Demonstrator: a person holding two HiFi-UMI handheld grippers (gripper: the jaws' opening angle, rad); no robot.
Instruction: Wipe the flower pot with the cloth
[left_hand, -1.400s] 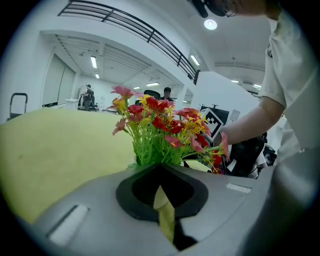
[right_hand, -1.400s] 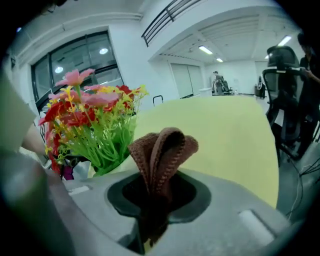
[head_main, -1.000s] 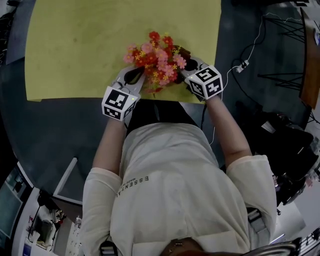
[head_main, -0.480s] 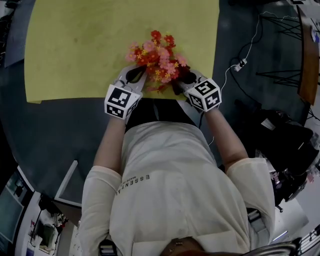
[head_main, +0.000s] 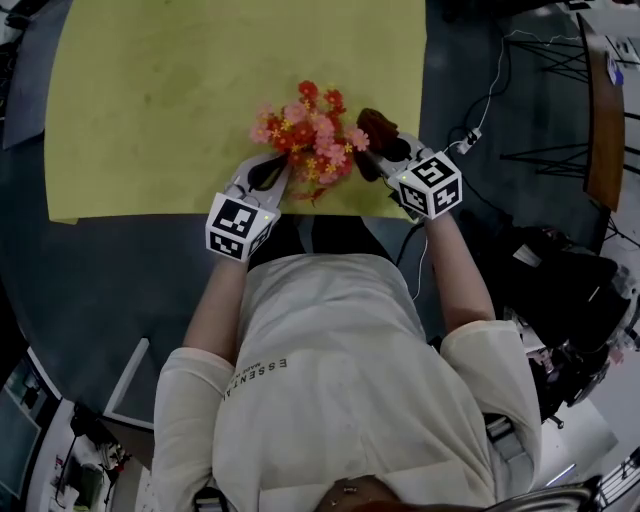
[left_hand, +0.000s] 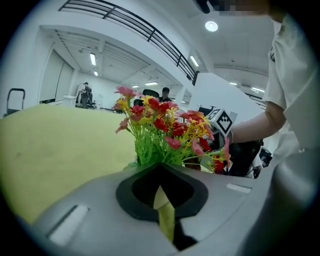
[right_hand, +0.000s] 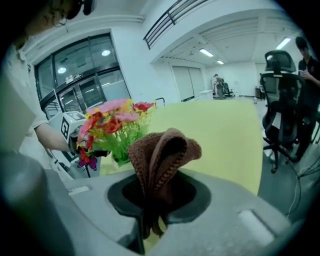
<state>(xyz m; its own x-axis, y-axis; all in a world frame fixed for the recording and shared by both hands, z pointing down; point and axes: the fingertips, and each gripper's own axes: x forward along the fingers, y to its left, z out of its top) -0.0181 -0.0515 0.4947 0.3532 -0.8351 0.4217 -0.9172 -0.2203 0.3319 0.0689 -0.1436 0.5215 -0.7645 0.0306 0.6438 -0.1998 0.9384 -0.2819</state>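
Note:
A bunch of red, pink and yellow artificial flowers (head_main: 310, 135) stands near the front edge of a yellow mat (head_main: 150, 90); its pot is hidden under the blooms. My left gripper (head_main: 278, 166) is shut, with its tips at the base of the flowers on their left. In the left gripper view the green stems (left_hand: 150, 150) rise just behind the closed jaws (left_hand: 161, 189); whether they pinch the pot is hidden. My right gripper (head_main: 385, 150) is shut on a folded brown knitted cloth (head_main: 374, 124) (right_hand: 162, 155). It is held just right of the flowers (right_hand: 112, 125), apart from them.
The mat lies on a dark grey table (head_main: 120, 260). A white cable with a plug (head_main: 478, 133) trails at the right, by a black stand (head_main: 560, 150). A black office chair (right_hand: 280, 100) stands beyond the table's right side.
My right gripper has carried the cloth up and to the right, away from the flowers' lower right side. My left gripper has stayed at the flowers' base.

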